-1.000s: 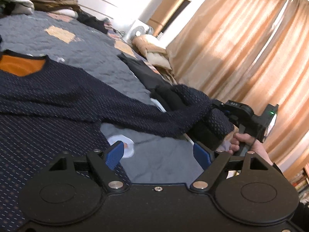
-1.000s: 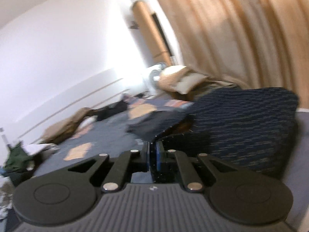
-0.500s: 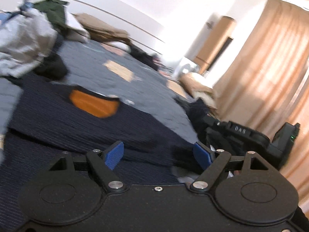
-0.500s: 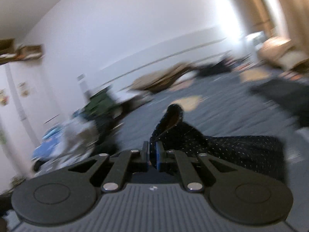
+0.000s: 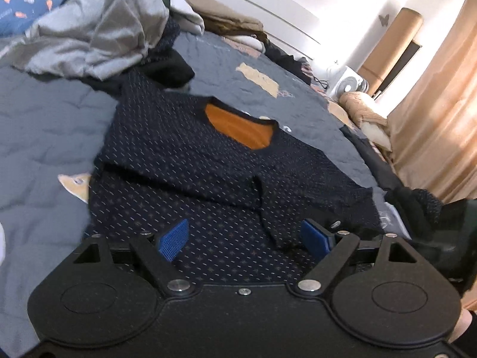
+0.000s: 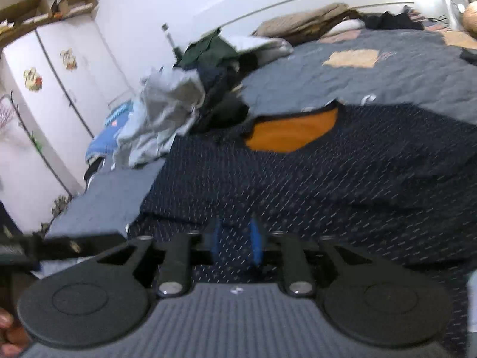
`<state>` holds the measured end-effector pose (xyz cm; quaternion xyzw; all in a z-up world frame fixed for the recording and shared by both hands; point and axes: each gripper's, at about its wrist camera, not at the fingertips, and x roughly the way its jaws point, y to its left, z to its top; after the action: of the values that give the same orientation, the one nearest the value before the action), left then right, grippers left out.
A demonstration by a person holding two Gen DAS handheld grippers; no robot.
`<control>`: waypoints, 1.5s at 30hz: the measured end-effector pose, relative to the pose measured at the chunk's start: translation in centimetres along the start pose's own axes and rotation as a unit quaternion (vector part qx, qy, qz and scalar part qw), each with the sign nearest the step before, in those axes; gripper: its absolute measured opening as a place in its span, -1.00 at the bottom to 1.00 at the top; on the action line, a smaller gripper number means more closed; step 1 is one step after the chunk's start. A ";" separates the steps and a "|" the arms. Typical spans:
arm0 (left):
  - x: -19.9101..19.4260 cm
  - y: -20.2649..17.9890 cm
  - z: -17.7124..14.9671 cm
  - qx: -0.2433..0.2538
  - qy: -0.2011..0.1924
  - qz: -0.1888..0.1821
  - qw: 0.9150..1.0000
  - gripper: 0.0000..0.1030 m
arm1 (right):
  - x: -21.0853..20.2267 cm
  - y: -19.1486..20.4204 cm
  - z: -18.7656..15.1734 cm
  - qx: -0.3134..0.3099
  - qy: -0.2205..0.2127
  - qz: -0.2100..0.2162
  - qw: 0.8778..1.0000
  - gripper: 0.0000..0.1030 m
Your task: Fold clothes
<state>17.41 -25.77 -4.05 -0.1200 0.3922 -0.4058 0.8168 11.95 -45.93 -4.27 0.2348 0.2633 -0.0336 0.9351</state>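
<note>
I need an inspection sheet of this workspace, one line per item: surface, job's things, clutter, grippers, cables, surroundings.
Surface: bed with grey quilt, tan patches on it.
Job's things: navy dotted sweater lies flat, orange lining at the neck, both sleeves folded across the chest.
Clutter: heap of grey clothes beyond the sweater; tan folded clothes by the headboard; dark clothes at the bed edge.
Grippers: left hand-held gripper open wide over the sweater's hem; right hand-held gripper slightly open, nothing between its fingers.
Cables: one dark cable near the white fan.
Surroundings: orange curtains, white wardrobe, white wall.
</note>
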 end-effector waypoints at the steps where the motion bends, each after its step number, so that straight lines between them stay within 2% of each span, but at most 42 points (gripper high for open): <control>1: 0.2 0.2 -0.1 -0.003 0.004 -0.005 1.000 0.59 | -0.7 -0.4 0.3 0.005 -0.009 -0.002 1.000 -0.31; 7: 2.7 -0.2 -0.9 -0.016 0.019 -0.041 0.999 0.55 | -5.2 -4.1 2.7 0.013 -0.061 -0.065 0.996 -0.22; 10: 4.3 -0.7 -1.1 -0.011 0.030 -0.050 0.998 0.41 | -6.4 -6.5 3.3 0.034 -0.067 -0.076 0.994 -0.20; 12: 5.6 -0.8 -1.1 -0.008 0.037 -0.046 0.998 0.25 | -7.1 -7.7 3.4 0.046 -0.077 -0.080 0.993 -0.18; 14: 6.9 -0.9 -1.2 -0.006 0.042 -0.038 0.998 0.17 | -7.4 -8.6 3.4 0.054 -0.080 -0.081 0.992 -0.18; 17: 8.6 -0.3 -1.6 -0.007 0.055 -0.012 0.998 0.15 | -7.9 -9.5 3.4 0.057 -0.082 -0.083 0.992 -0.17; 19: 9.5 0.4 -1.9 -0.024 0.062 -0.009 0.998 0.12 | -8.2 -10.0 3.5 0.057 -0.082 -0.083 0.992 -0.16; 20: 9.8 0.6 -2.0 -0.030 0.062 -0.011 0.998 0.02 | -8.4 -10.2 3.5 0.058 -0.082 -0.083 0.992 -0.16; 23: 10.6 0.2 -1.9 -0.025 0.075 -0.037 0.996 -0.51 | -8.4 -10.9 3.6 0.062 -0.081 -0.081 0.992 -0.15; 25: 10.9 -0.5 -1.9 -0.009 0.081 -0.044 0.996 -0.58 | -8.5 -11.2 3.7 0.065 -0.080 -0.079 0.992 -0.15; 26: 11.0 -0.7 -2.0 -0.002 0.079 -0.041 0.996 -0.58 | -8.8 -11.4 3.6 0.068 -0.081 -0.077 0.991 -0.15; 30: 11.6 -0.1 -2.3 -0.040 0.064 -0.031 0.997 -0.56 | -8.8 -11.2 3.7 0.071 -0.082 -0.070 0.992 -0.14; 33: 12.2 0.5 -2.3 -0.061 0.073 -0.026 0.995 -0.55 | -8.8 -11.0 3.8 0.072 -0.083 -0.064 0.992 -0.14; 35: 11.9 0.3 -2.2 -0.060 0.067 -0.035 0.995 -0.57 | -8.7 -10.9 3.8 0.072 -0.084 -0.060 0.992 -0.14; 38: 11.1 0.1 -1.9 -0.057 0.056 -0.055 0.995 -0.82 | -8.9 -10.9 3.9 0.071 -0.082 -0.056 0.992 -0.14; 41: 8.7 -0.3 0.2 -0.031 0.023 -0.059 0.997 -0.86 | -8.8 -10.9 3.9 0.076 -0.079 -0.054 0.993 -0.14; 42: 7.8 -0.2 1.2 -0.024 0.009 -0.059 0.998 -0.94 | -8.7 -10.9 3.9 0.075 -0.078 -0.054 0.993 -0.14; 45: 4.5 0.8 4.9 -0.012 -0.039 -0.039 0.998 -0.98 | -8.5 -10.9 3.9 0.075 -0.075 -0.055 0.993 -0.14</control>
<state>23.10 -29.26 -3.70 -0.1610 0.3601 -0.4273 0.8135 4.43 -57.85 -1.60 0.2860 0.2016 -0.1219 0.9288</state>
